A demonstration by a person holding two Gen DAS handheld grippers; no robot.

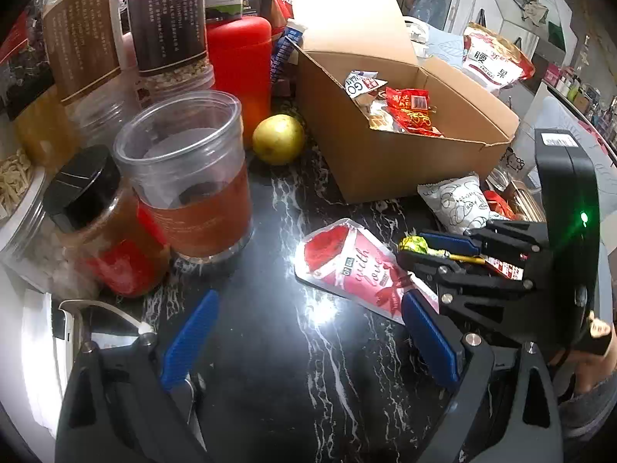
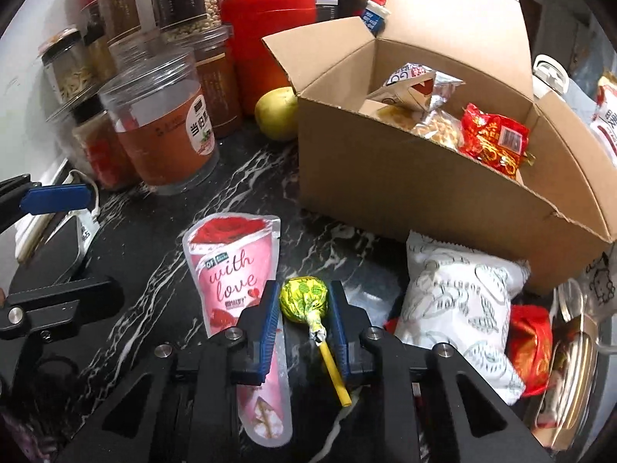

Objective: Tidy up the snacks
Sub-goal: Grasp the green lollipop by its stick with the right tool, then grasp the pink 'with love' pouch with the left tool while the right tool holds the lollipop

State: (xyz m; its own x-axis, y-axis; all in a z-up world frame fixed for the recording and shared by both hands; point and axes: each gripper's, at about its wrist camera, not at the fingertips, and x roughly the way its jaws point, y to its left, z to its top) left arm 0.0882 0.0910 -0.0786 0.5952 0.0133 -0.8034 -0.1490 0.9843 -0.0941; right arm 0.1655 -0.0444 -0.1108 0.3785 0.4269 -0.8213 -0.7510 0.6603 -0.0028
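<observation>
A lollipop [image 2: 303,299] in a yellow-green wrapper with a yellow stick lies on the dark marble counter. My right gripper [image 2: 302,289] is shut on its head, one blue pad on each side; the left wrist view shows the same grip [image 1: 414,249]. A pink "with love" pouch [image 2: 231,266] lies just left of it, partly under the left finger. My left gripper [image 1: 310,301] is open above bare counter, with nothing between its pads. The open cardboard box [image 2: 385,177], holding several snack packets, stands behind.
A white patterned packet [image 2: 459,301] and a red packet [image 2: 528,347] lie against the box's front right. Several jars [image 2: 162,127], a red canister [image 2: 270,38] and a yellow-green fruit [image 2: 275,114] crowd the left and back. A metal tin [image 2: 570,366] sits far right.
</observation>
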